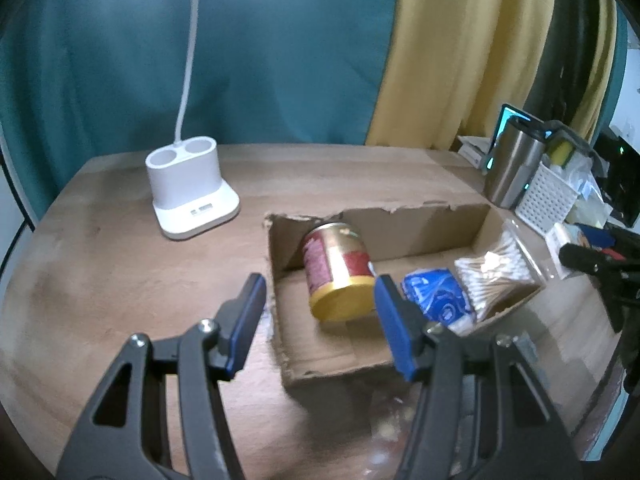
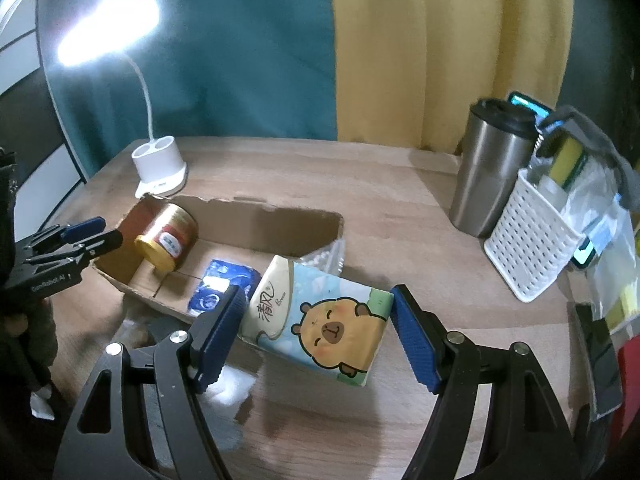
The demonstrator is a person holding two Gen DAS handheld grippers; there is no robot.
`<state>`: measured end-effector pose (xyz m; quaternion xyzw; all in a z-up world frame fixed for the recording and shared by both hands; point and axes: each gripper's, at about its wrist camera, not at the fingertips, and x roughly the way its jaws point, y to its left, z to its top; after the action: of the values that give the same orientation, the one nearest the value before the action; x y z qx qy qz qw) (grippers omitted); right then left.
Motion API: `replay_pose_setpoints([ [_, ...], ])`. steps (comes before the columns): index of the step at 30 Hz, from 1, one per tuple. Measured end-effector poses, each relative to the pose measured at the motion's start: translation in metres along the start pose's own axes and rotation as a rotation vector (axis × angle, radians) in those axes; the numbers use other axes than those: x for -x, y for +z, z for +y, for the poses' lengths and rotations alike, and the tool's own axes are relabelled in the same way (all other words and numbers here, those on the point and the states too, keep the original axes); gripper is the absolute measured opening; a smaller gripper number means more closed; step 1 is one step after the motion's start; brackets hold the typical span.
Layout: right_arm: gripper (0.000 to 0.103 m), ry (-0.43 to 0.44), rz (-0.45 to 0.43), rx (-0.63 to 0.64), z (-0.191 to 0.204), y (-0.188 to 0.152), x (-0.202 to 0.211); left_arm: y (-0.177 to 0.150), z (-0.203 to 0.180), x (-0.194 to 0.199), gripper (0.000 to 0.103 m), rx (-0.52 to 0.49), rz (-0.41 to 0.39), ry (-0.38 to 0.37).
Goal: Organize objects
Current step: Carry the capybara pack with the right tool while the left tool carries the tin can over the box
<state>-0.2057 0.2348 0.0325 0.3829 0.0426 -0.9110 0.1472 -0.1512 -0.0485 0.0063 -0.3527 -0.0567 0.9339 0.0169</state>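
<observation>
A shallow cardboard box point(image 1: 320, 364) point(image 2: 256, 216) lies on the wooden table. In it a gold and red can point(image 1: 338, 270) point(image 2: 168, 236) lies on its side at the left end, a blue packet point(image 1: 436, 294) point(image 2: 222, 286) lies in the middle, and a pack of cotton swabs point(image 1: 500, 274) point(image 2: 326, 258) fills the right end. My left gripper point(image 1: 318, 322) point(image 2: 90, 232) is open and empty, above the box's near-left corner. My right gripper point(image 2: 316, 336) is open around a tissue pack with a capybara picture point(image 2: 320, 320), which rests tilted against the box's front edge.
A white desk lamp point(image 1: 190, 192) point(image 2: 160, 168) stands at the back left. A steel tumbler point(image 1: 514, 164) point(image 2: 490, 168) and a white perforated basket point(image 1: 550, 196) point(image 2: 532, 240) with clutter stand at the right. A teal and yellow curtain hangs behind the table.
</observation>
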Motion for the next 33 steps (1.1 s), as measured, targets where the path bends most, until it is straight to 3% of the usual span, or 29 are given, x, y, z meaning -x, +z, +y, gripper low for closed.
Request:
replay_pose_setpoints([
  [10,0.077,0.049,-0.006,0.068,0.041,0.018,-0.006,-0.006,0.023,0.007,0.058,0.030,-0.007,0.006],
  [33,0.077,0.197,0.132,0.142,0.124,0.030,-0.074,-0.021,0.065,0.011,0.059,0.094,0.011,0.008],
])
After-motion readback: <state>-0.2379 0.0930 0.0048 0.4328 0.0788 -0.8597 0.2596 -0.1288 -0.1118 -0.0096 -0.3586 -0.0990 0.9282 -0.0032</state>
